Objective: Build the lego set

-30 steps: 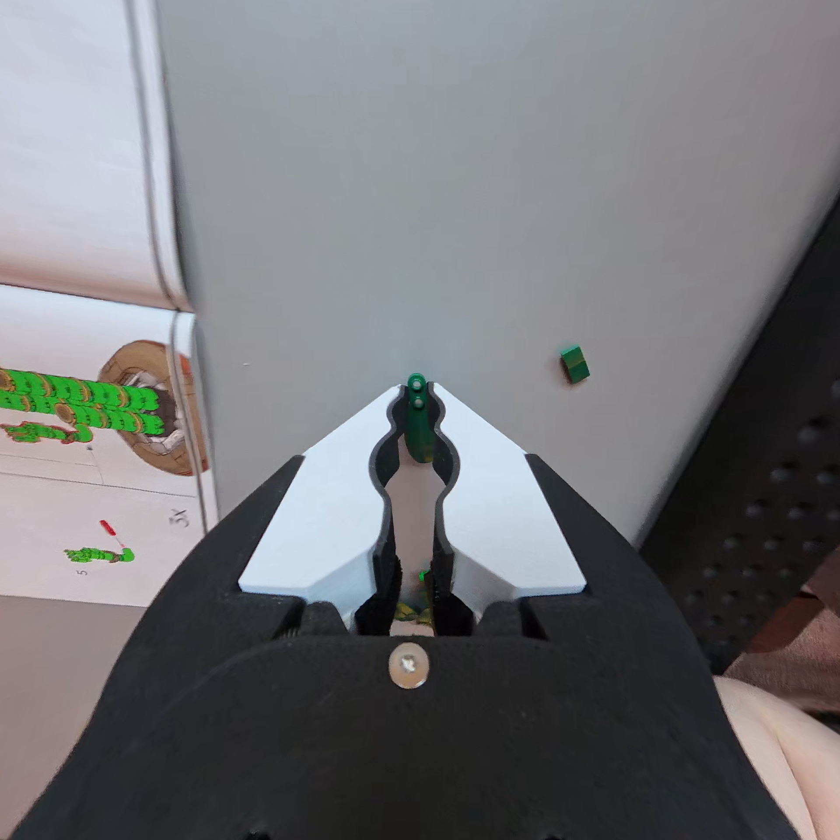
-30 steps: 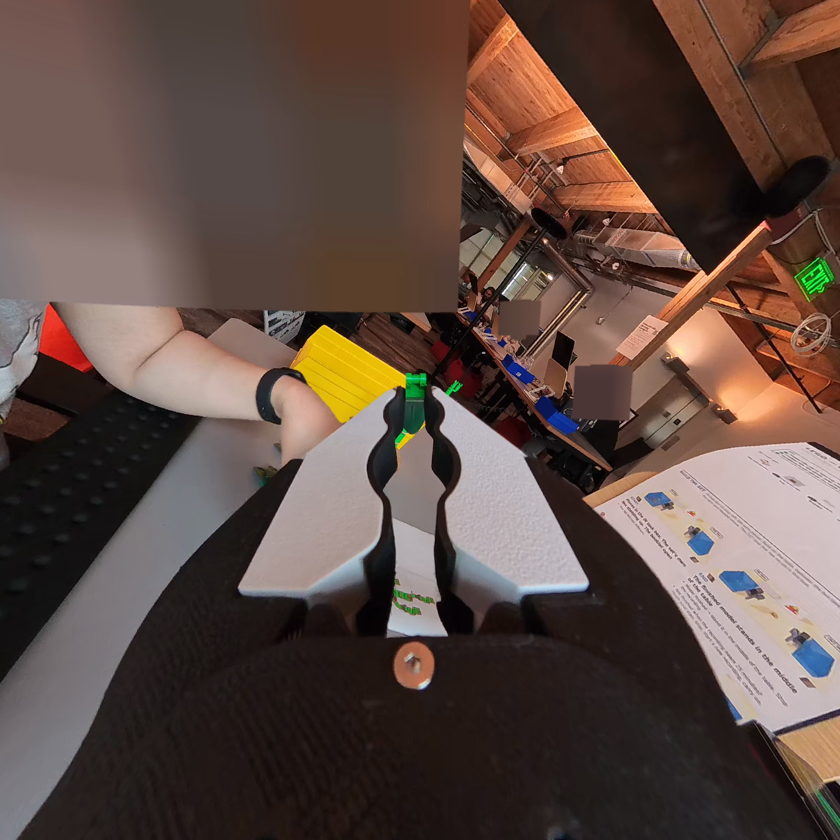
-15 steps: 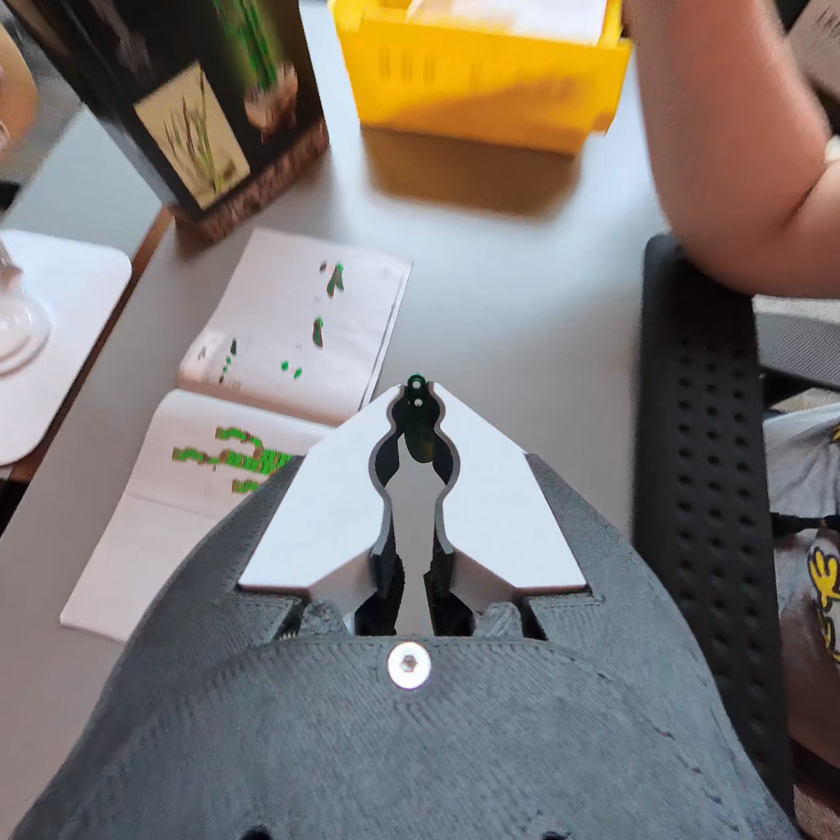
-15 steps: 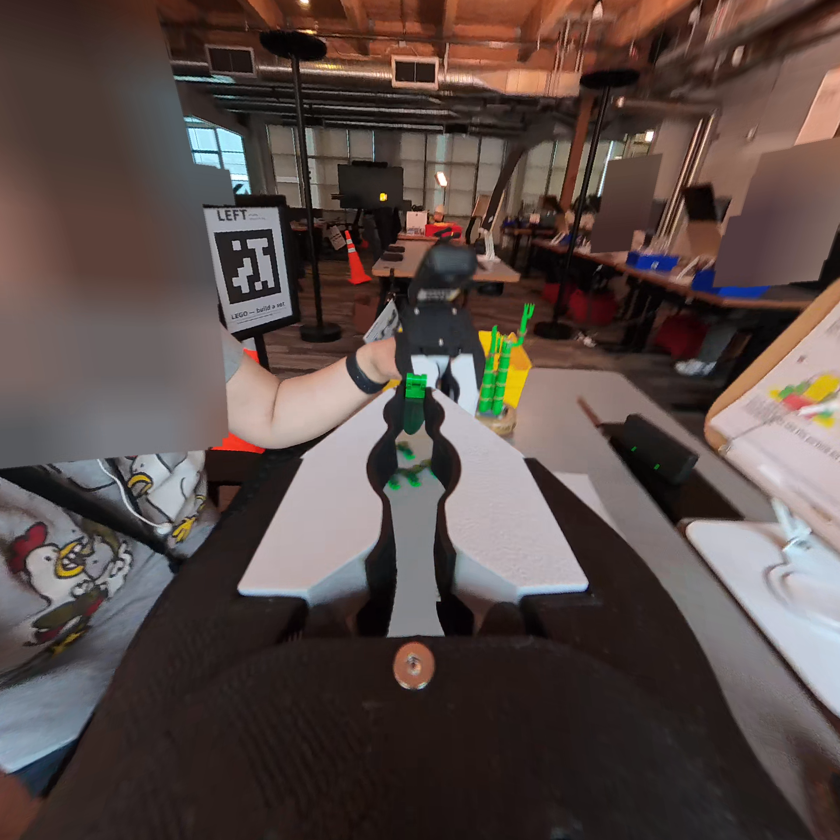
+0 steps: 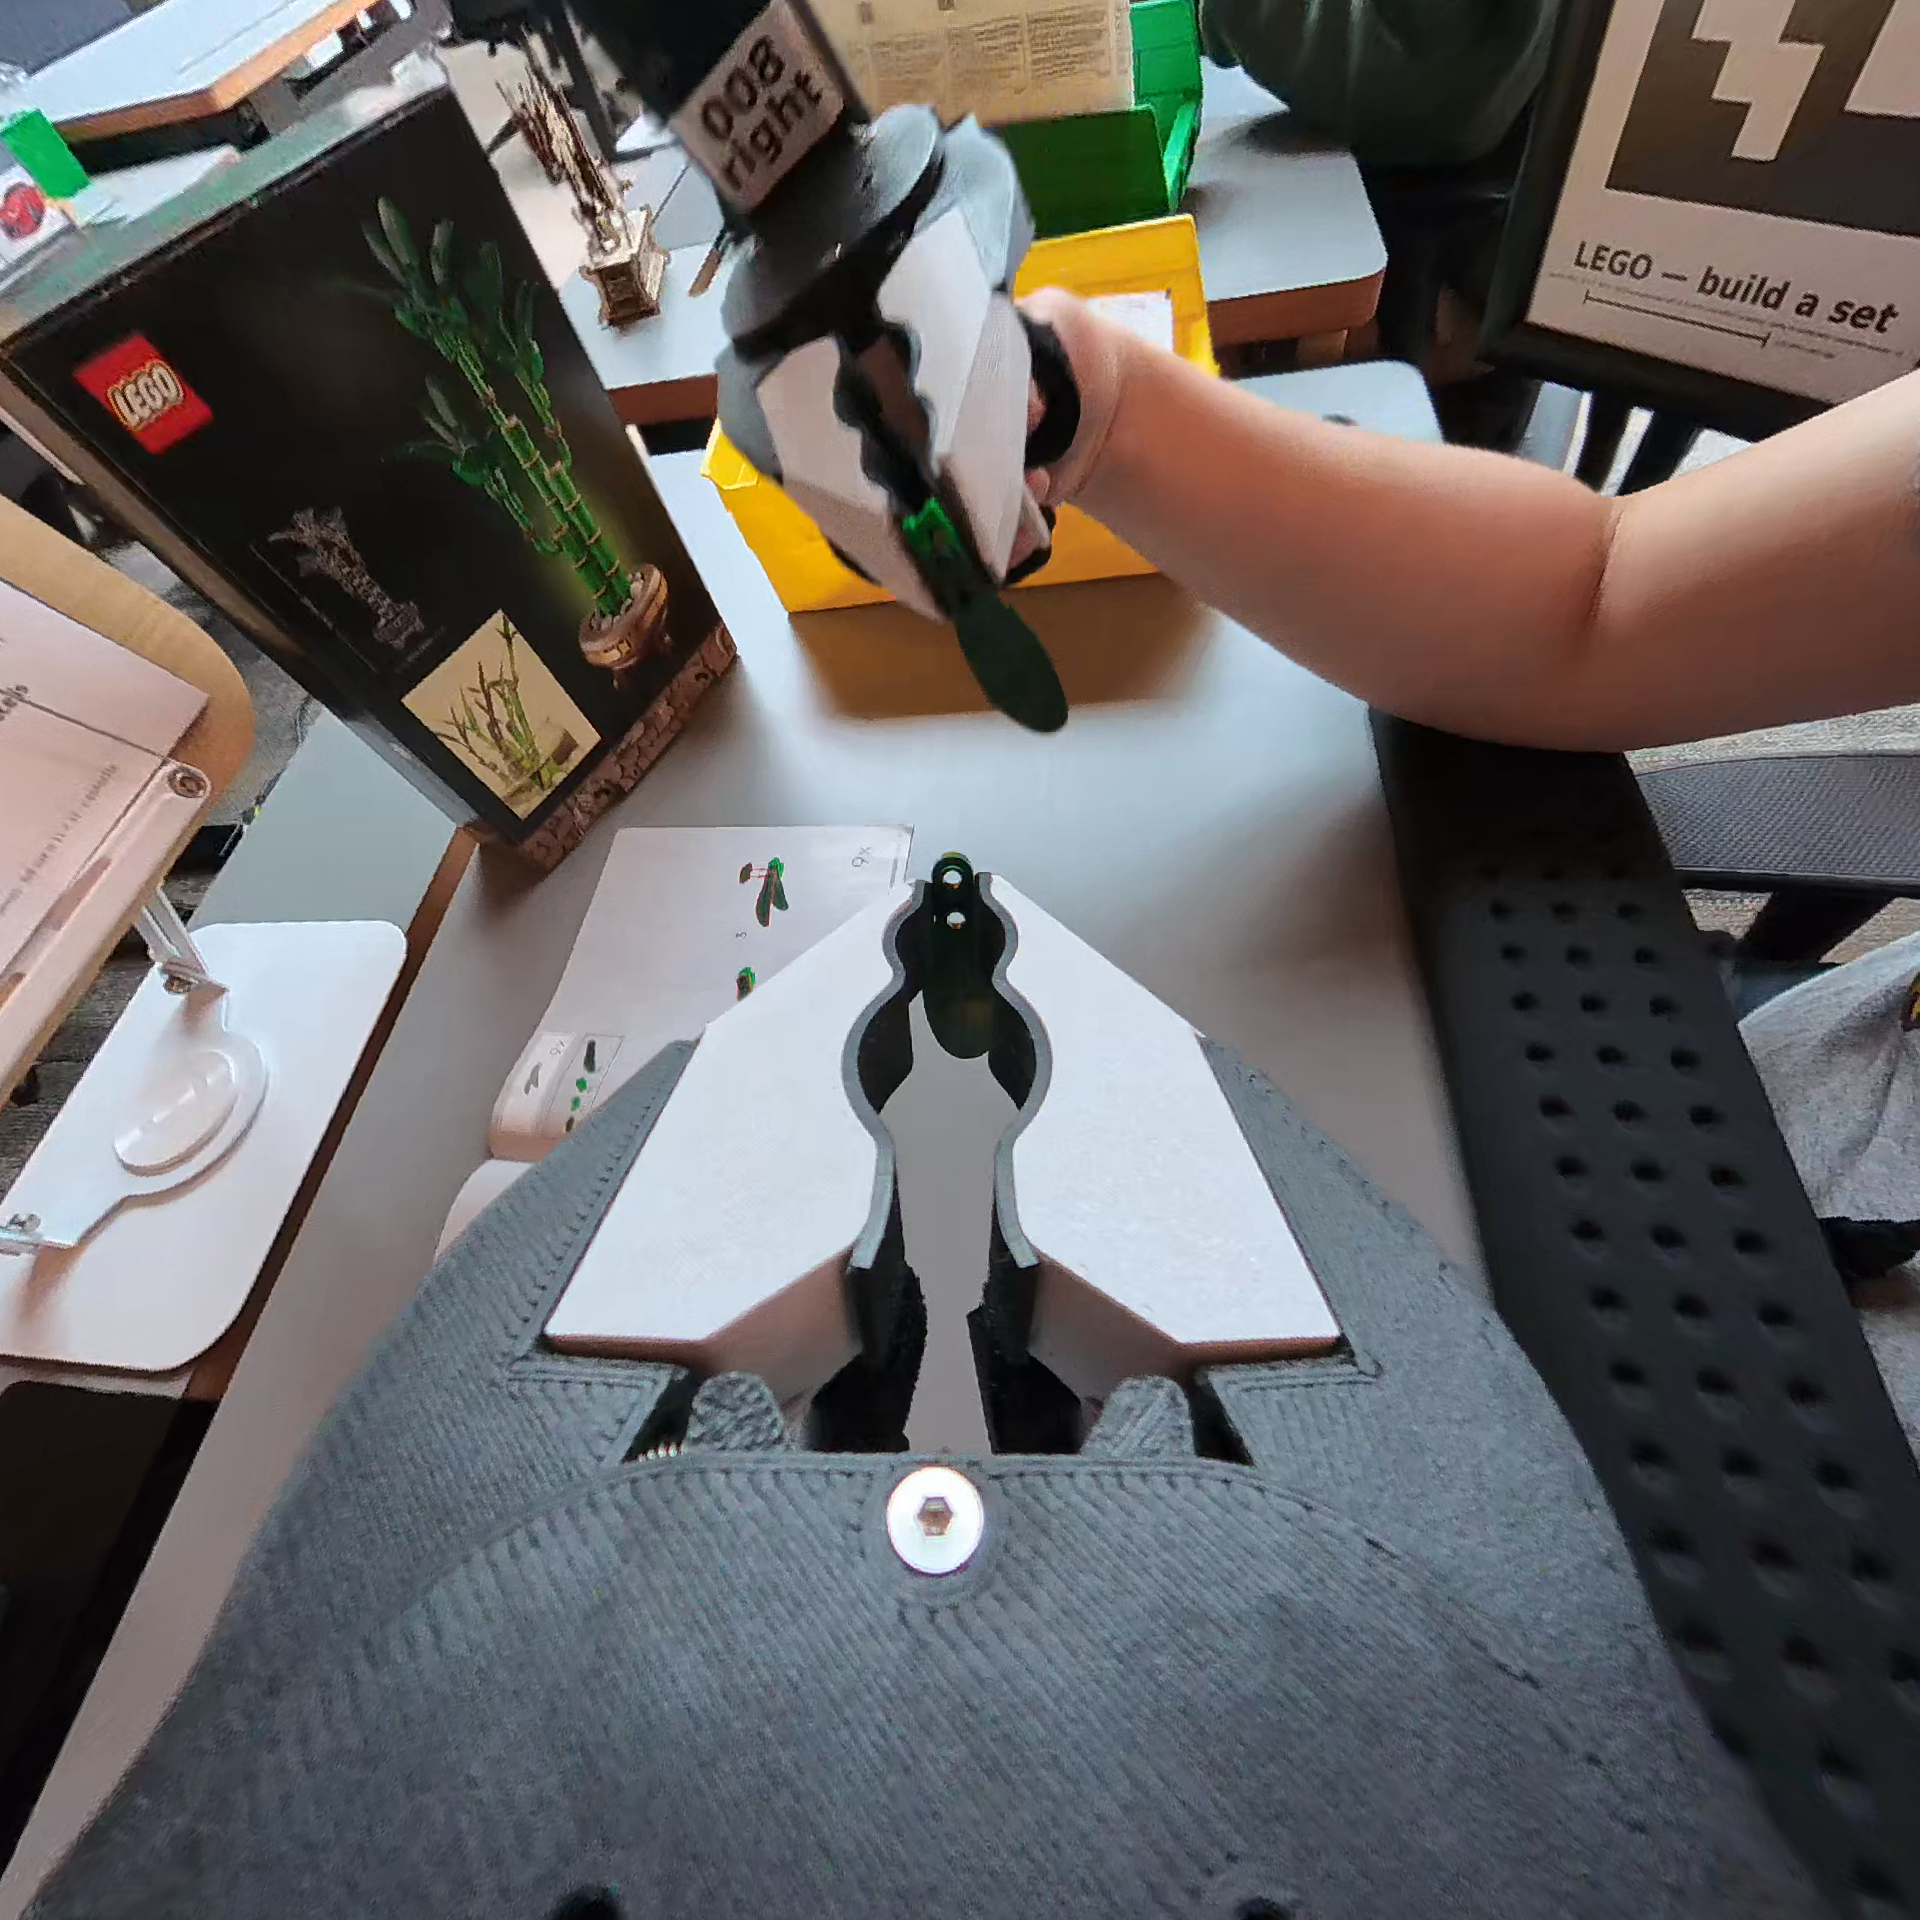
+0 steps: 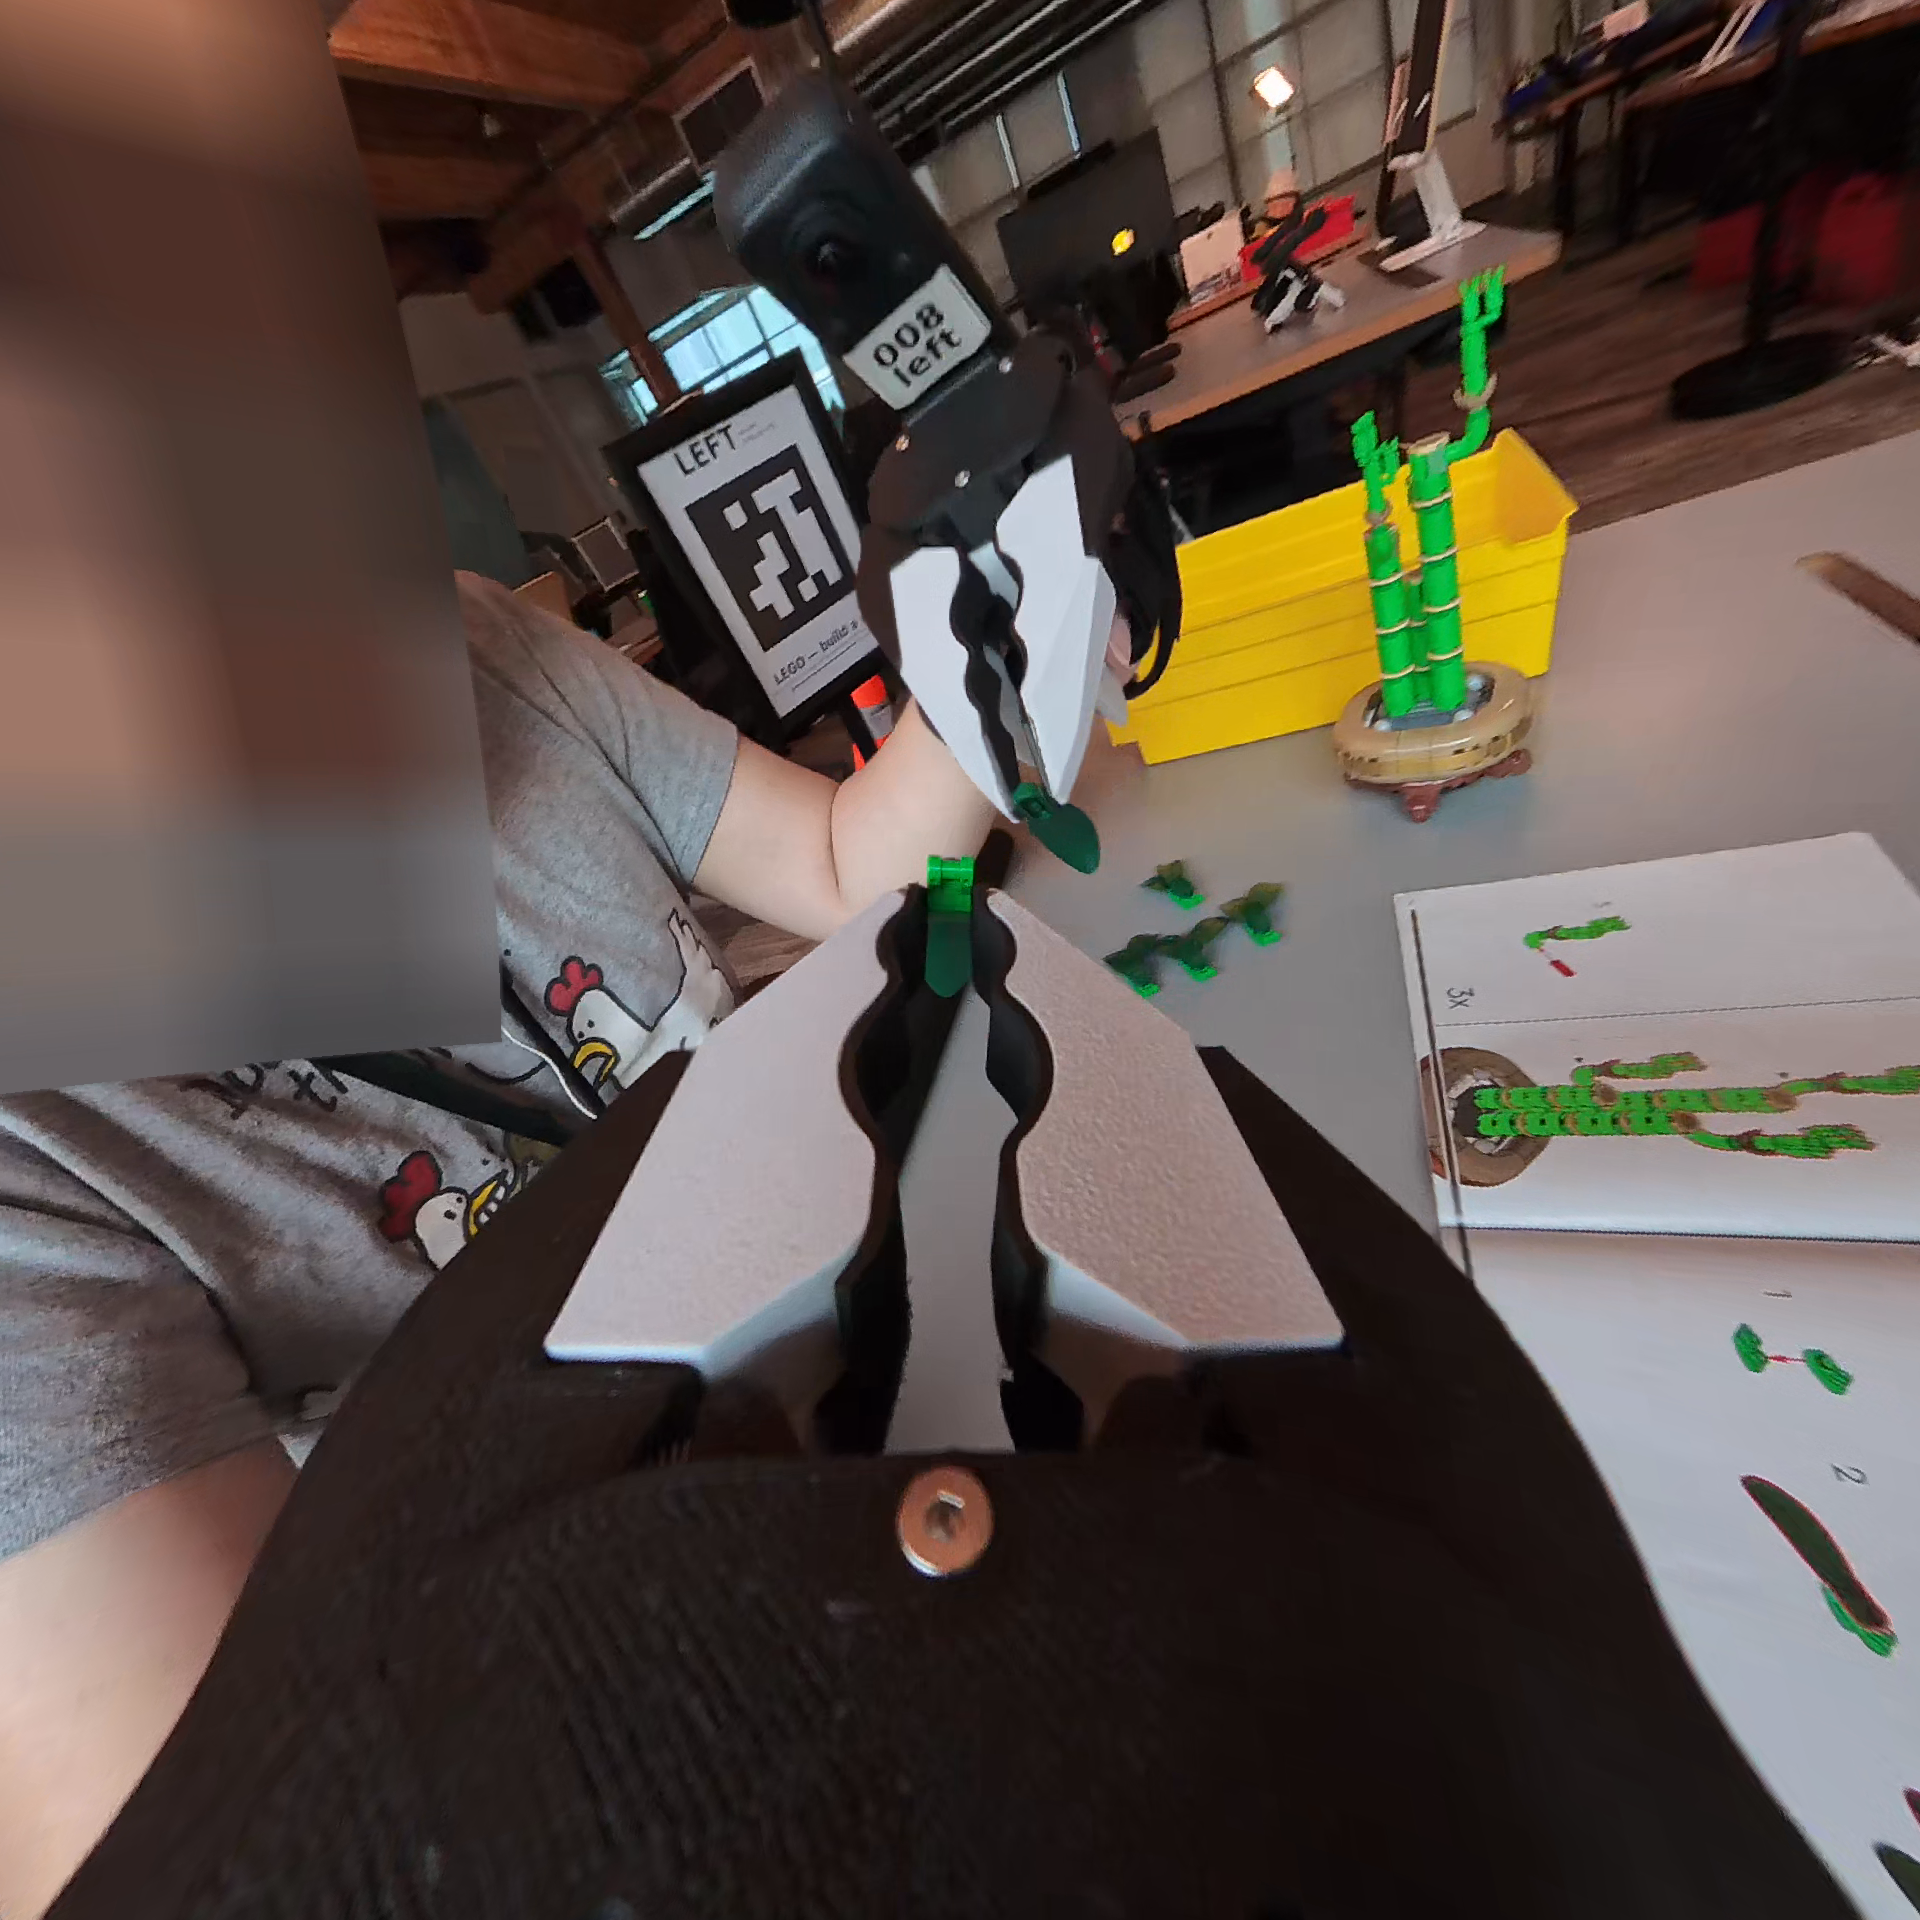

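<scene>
Grey table [image 5: 1195, 831]: smooth matte top that carries everything below; a black perforated strip [image 5: 1621, 1143] runs along its edge nearest the person.
Set box [image 5: 353, 457]: tall black cardboard box with a picture of a bamboo plant, standing at the far left of the table in the left wrist view.
Yellow bin [image 6: 1309, 613]: rectangular plastic tub standing on the table behind the bamboo model.
Instruction booklet [image 6: 1683, 1049]: open white paper pages with green build diagrams, lying flat on the table to the right in the right wrist view.
Bamboo model [image 6: 1429, 613]: partly built bright green segmented stalks rising upright from a round tan pot base, just in front of the yellow bin.
Left gripper [image 5: 951, 883]: white fingers on a grey body, closed to a narrow gap and pinching a dark green leaf-shaped lego piece [image 5: 956, 997]; in the right wrist view that leaf's tip hangs below the fingertips, above the table.
Right gripper [image 6: 948, 883]: white fingers on a black body, drawn narrow around a dark green leaf piece with a bright green clip end [image 6: 948, 920], the clip end poking past the fingertips.
Relation: both grippers are held up over the table, pointing toward each other, the two leaf pieces near but apart.
Loose leaf pieces [image 6: 1195, 930]: a few small green leaf assemblies lying on the table between the left gripper and the booklet.
</scene>
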`<state>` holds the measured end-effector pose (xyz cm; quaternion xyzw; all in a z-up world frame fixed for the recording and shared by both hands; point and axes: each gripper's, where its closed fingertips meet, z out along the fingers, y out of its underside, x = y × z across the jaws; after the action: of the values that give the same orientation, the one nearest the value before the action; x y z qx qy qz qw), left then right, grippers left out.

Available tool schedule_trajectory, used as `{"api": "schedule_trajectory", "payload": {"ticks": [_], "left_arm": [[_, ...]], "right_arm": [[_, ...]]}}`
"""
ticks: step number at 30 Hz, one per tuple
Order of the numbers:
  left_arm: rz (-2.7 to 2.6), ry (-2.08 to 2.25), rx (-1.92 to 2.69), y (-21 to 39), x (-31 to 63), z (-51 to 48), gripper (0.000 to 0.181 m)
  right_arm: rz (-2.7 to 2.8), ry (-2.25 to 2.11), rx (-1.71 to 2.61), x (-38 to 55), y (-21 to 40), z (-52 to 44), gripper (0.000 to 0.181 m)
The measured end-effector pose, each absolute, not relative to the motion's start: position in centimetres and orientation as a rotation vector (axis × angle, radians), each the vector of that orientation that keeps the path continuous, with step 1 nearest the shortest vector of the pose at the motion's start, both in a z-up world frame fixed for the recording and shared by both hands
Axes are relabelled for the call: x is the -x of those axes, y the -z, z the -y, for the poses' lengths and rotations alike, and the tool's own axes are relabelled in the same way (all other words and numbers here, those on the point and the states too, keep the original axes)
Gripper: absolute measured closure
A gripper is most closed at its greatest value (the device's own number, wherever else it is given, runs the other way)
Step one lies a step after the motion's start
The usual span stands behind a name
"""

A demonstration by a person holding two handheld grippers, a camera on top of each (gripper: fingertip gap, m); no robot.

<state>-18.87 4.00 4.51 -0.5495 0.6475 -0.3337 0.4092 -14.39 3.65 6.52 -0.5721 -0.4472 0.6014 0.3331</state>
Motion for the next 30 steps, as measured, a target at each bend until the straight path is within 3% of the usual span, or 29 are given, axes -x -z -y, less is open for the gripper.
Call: {"api": "schedule_trajectory", "payload": {"ticks": [30], "left_arm": [[-1.638,0.841,1.294,-4.9,17.2,-2.7,0.175]], "right_arm": [[1.163,-1.754,1.602,18.0,-5.4,-3.2,0.176]]}}
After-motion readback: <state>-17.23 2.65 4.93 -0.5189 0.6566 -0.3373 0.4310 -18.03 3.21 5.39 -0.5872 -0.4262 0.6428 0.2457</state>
